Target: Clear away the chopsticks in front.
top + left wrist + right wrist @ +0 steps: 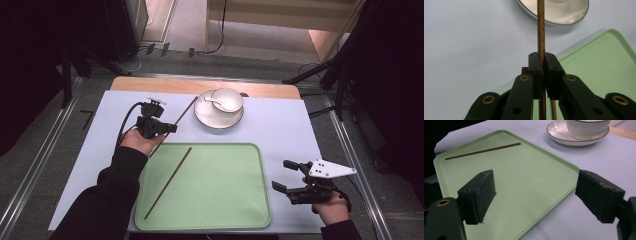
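My left gripper (171,128) is shut on a brown chopstick (186,109) and holds it over the white mat, just beyond the far left corner of the green tray (235,200). In the left gripper view the pads pinch that chopstick (541,30), which points toward the plate (564,12). A second chopstick (168,183) lies slantwise on the left half of the tray. My right gripper (280,175) rests open at the tray's right edge; its jaws (534,187) stand wide apart with nothing between them.
A white plate (202,117) holds a white bowl (227,99) with a spoon (212,101), beyond the tray's far edge. A white mat (285,125) covers the wooden table. Metal rails run along both sides of the table.
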`<state>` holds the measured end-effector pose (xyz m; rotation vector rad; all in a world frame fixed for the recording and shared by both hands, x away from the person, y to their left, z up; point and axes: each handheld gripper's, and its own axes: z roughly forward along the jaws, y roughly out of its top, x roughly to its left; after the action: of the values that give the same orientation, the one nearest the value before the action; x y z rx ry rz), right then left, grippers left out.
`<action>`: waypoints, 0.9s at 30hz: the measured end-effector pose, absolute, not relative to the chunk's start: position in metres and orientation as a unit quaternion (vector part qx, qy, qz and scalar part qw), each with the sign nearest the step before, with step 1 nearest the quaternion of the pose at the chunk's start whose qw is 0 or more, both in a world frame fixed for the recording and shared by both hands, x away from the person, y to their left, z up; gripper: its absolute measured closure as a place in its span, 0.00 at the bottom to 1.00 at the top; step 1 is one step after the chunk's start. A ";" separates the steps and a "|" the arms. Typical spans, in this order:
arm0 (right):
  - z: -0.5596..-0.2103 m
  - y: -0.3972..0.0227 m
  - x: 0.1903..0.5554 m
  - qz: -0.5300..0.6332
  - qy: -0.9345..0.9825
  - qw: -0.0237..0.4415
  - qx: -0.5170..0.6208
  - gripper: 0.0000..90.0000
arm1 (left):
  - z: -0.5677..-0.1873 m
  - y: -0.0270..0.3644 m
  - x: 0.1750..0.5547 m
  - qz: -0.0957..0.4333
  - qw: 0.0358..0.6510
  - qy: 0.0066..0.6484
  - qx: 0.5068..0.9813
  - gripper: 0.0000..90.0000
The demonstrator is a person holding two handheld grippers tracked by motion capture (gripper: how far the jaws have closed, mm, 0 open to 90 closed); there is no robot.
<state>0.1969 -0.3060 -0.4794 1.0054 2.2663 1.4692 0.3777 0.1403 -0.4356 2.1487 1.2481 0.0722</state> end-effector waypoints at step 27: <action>-0.479 -0.302 0.200 0.507 0.780 0.132 0.343 0.19 | -0.474 0.148 0.259 0.001 0.328 0.494 0.805 0.95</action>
<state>0.1997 -0.3023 -0.4785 0.9963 2.2622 1.4698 0.2591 0.1475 -0.4745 2.1081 1.2928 0.0025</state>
